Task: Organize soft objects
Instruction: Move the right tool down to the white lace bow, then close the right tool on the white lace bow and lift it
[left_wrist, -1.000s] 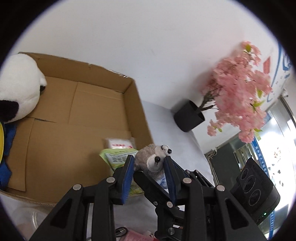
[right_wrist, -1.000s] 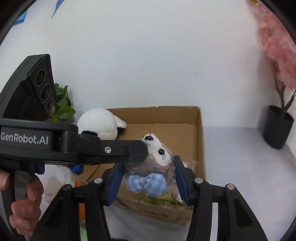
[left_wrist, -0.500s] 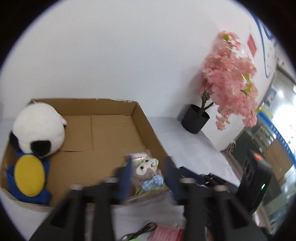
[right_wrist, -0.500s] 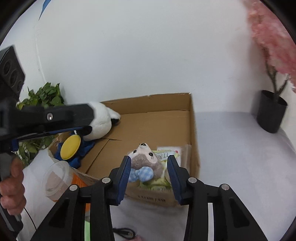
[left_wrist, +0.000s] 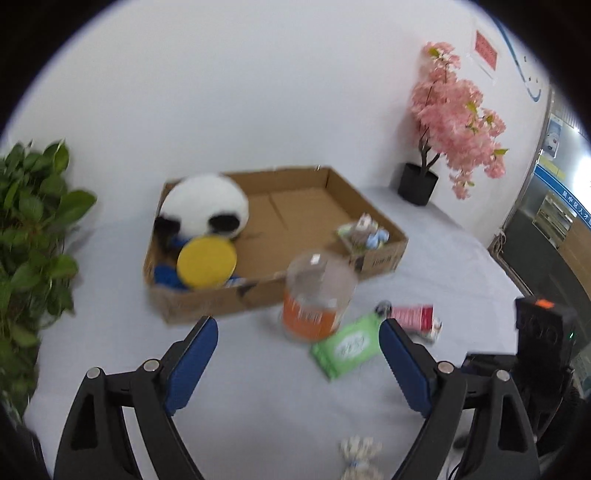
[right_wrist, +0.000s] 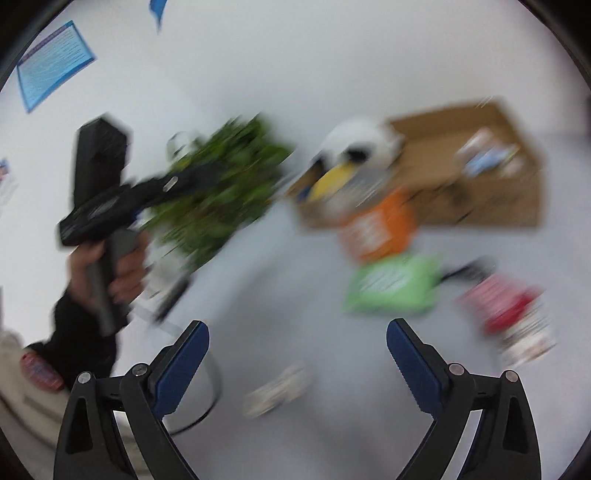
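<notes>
A: While both sets of jaws are opening with nothing between them, how much of the tidying is looking done?

B: A fair part, I am judging. The left gripper (left_wrist: 297, 332) is facing the shallow brown cardboard box (left_wrist: 380, 258) ahead of it, and the right gripper (right_wrist: 297, 338) is pointing at the same white table (left_wrist: 258, 398), though its view is badly smeared.

A: What is sitting in the box?

B: A big round white-and-black panda plush (left_wrist: 205, 206) is filling the far-left corner as the left gripper sees it, with a blue plush bearing a yellow disc (left_wrist: 207, 262) lying just in front of it. A small grey plush animal with a blue checked bow (left_wrist: 365, 236) is resting on a green packet in the near-right corner.

A: And what is waiting outside?

B: Just ahead of the left gripper, between it and the box, a clear plastic jar with an orange label (left_wrist: 314, 299) is standing, a flat green soft pack of wipes (left_wrist: 347, 345) is lying right by the right finger, and a red-and-white tube (left_wrist: 415, 317) is lying beyond that. Close in, below the jaws, a small pale fuzzy bundle (left_wrist: 360, 456) is lying; I cannot tell what it is.

A: So what is remaining?

B: Probably the green pack and that bundle, if they count as soft.
</notes>
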